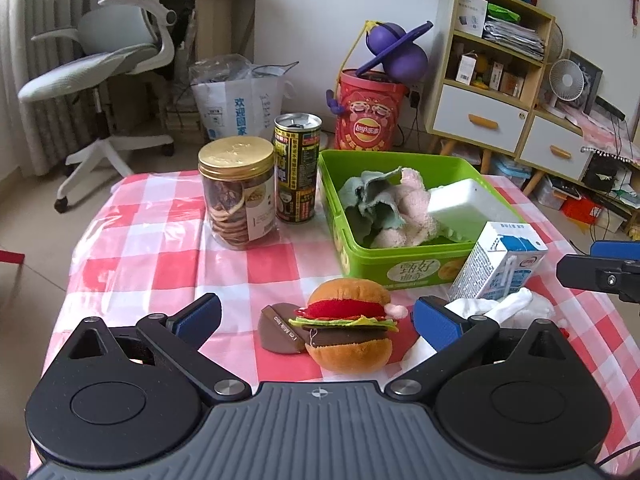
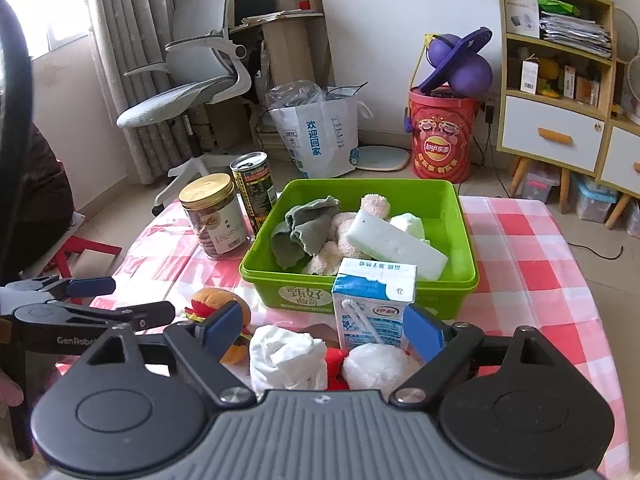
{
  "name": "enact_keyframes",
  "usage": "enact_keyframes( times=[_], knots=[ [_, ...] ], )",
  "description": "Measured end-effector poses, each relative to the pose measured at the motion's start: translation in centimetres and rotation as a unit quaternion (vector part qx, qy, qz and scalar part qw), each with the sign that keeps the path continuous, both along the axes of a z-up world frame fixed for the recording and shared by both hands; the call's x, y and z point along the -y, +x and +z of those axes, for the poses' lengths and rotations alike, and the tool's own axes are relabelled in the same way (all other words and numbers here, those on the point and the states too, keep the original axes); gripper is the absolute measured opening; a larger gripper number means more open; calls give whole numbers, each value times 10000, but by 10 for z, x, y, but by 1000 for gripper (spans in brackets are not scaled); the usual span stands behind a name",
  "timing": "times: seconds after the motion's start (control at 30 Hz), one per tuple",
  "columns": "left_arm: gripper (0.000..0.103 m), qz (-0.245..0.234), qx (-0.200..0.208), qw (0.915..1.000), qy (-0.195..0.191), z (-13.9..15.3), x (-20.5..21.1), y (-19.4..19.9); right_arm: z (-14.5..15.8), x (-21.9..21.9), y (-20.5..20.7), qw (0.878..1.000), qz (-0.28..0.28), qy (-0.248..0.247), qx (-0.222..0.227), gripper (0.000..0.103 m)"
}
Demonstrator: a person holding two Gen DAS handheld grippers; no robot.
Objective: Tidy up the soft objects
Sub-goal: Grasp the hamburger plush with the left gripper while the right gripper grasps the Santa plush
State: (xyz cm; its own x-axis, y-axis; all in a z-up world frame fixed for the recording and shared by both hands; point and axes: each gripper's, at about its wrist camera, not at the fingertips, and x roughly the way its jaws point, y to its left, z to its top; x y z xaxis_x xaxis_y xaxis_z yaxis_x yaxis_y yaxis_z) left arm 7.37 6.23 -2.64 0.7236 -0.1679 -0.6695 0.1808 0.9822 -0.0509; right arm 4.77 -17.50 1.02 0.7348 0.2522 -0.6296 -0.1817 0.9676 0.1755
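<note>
A plush hamburger (image 1: 347,325) lies on the checked tablecloth between the fingers of my open left gripper (image 1: 318,320); it also shows in the right wrist view (image 2: 222,312). A white and red soft toy (image 2: 316,358) lies between the fingers of my open right gripper (image 2: 322,330); it also shows in the left wrist view (image 1: 504,310). A green bin (image 1: 404,268) behind them holds a grey-green cloth (image 2: 306,222), a pink plush (image 1: 414,208) and a white foam block (image 2: 394,244).
A milk carton (image 2: 374,306) stands in front of the bin. A gold-lidded cookie jar (image 1: 238,196) and a black drink can (image 1: 297,168) stand left of the bin. A brown flat piece (image 1: 280,328) lies beside the hamburger. Chair, shelf and red bucket stand beyond the table.
</note>
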Motion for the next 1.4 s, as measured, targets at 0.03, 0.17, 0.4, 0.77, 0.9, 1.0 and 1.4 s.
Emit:
enact_keyframes(
  times=[0.03,0.17,0.4,0.77,0.9,1.0,1.4],
  knots=[
    [98,1,-17,10000,-8,-1,0,1,-1,0,0,10000,-10,-15,-5,73],
    [98,-3,-97,10000,-5,-6,2,2,-5,-3,-1,9999,18,-127,3,73],
    [98,-67,-164,9998,31,-15,-1,-3,-17,-8,-6,9994,197,-299,-27,74],
    [98,-253,-293,9992,-74,-31,-16,-2,-36,6,-1,9991,154,-329,-239,74],
    [98,-447,-405,9979,-239,-36,-16,-2,-42,16,3,9990,105,-153,-398,74],
    [98,-573,-436,9969,-327,-38,-13,-3,-46,17,4,9986,93,-112,-507,74],
    [92,-499,-371,9972,-409,-54,-2,6,-60,44,17,9948,-368,281,-904,71]
  ],
)
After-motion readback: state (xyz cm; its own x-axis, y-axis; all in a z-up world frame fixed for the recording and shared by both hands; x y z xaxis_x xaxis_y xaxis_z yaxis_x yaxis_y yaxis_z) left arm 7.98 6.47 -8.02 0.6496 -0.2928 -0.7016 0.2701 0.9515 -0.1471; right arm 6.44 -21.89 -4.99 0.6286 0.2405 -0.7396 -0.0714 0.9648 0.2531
